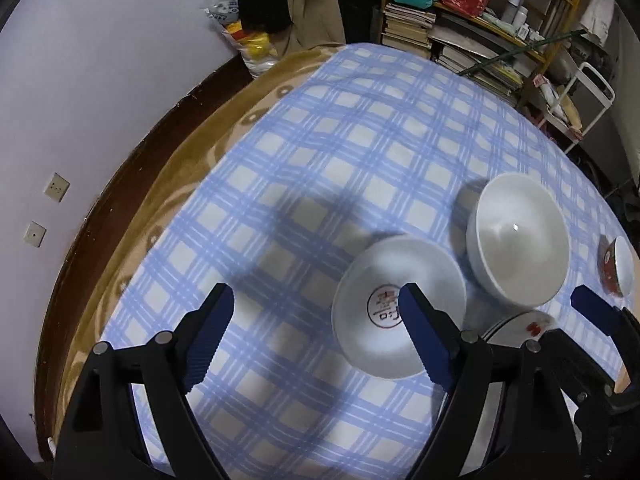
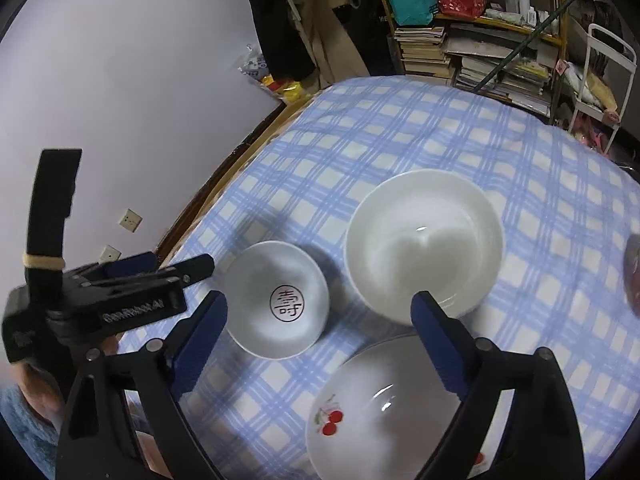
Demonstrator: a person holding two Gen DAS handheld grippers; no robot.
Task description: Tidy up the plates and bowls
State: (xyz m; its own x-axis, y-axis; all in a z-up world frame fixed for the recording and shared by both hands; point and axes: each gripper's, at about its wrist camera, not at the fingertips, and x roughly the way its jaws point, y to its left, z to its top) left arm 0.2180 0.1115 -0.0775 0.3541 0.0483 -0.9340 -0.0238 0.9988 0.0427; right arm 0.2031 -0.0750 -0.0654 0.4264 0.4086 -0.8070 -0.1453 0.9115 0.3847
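Observation:
A small white dish (image 1: pixel 384 280) (image 2: pixel 276 300) with a round printed mark lies on the blue checked cloth. To its right stands a large white bowl (image 1: pixel 520 240) (image 2: pixel 424 244). Nearer lies a white plate with a cherry print (image 1: pixel 520 326) (image 2: pixel 384 412). My left gripper (image 1: pixel 316 294) hangs open over bare cloth, just left of the small dish, and shows from the side in the right wrist view (image 2: pixel 176 268). My right gripper (image 2: pixel 320 300) is open above the dish and the plate, holding nothing. One of its fingers (image 1: pixel 592 314) shows in the left wrist view.
A red-patterned bowl (image 1: pixel 616 268) (image 2: pixel 632 276) sits at the right edge. The cloth covers a table (image 1: pixel 320 140) with a tan blanket border next to the pale wall (image 1: pixel 100 100). Shelves of books (image 2: pixel 460 52) and a white cart (image 2: pixel 608 80) stand behind. A hand (image 2: pixel 36 384) holds the left gripper.

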